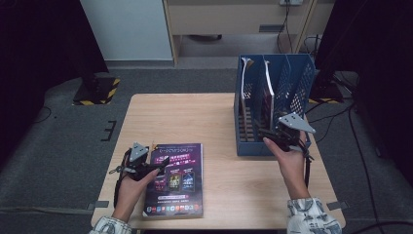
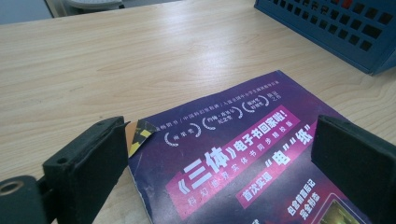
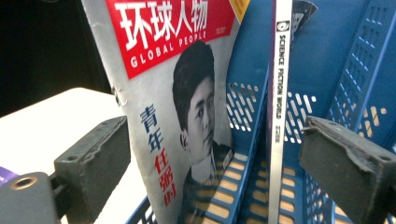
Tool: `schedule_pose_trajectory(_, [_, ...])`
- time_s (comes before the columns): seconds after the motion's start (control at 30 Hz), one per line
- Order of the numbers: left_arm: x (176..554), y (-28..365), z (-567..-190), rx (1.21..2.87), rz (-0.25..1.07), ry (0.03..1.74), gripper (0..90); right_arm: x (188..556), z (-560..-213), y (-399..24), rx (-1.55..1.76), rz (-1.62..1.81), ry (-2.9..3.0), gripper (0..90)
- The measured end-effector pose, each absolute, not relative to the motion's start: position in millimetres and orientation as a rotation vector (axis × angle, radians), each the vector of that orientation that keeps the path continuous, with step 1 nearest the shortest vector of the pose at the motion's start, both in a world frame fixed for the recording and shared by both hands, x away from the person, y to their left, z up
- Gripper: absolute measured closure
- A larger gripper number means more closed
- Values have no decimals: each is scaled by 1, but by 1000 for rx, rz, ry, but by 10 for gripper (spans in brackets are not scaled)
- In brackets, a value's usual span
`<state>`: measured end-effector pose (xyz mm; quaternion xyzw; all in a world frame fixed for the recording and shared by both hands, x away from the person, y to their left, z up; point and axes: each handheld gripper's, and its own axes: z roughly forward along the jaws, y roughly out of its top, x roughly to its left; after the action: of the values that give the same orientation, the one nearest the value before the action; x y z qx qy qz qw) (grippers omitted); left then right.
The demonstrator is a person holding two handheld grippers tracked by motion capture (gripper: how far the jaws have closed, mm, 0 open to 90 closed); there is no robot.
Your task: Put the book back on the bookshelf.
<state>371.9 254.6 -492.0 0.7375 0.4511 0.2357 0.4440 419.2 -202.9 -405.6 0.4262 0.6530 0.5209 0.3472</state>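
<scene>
The thin purple magazine with a glossy cover and white and pink Chinese lettering (image 1: 175, 179) lies flat on the pale wood-grain worktop (image 1: 195, 117), near its front edge on the person's left, well apart from the blue perforated plastic file rack (image 1: 297, 83) on the right. The left gripper (image 1: 155, 165) hovers over the magazine's near-left corner with its jaws spread wide and nothing pressed between them; in the left gripper view the cover (image 2: 243, 158) sits between and below the two black pads. I judge the magazine light, floppy and slick: gripped at one corner it would likely sag and could slide off the pads, and lying flat it offers no edge to pinch. The better hold is probably along the stapled or glued spine edge, once that edge is coaxed up or drawn over the worktop's rim. The right gripper (image 1: 271, 134) stands at the front of the rack, jaws wide and empty, facing two upright magazines already filed there: a grey one with a red title band (image 3: 182, 93) and a white-spined one (image 3: 279, 102) in separate slots.
</scene>
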Motion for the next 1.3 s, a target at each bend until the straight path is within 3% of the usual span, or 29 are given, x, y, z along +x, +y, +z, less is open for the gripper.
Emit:
schedule_pose_trajectory(0.77, [375, 258, -494, 1835, 595, 1132, 45, 396, -425, -201, 1135, 1385, 1737, 55])
schedule_pose_trajectory(1.3, [375, 259, -493, 1831, 599, 1128, 51, 386, -431, -175, 1046, 1376, 1817, 72])
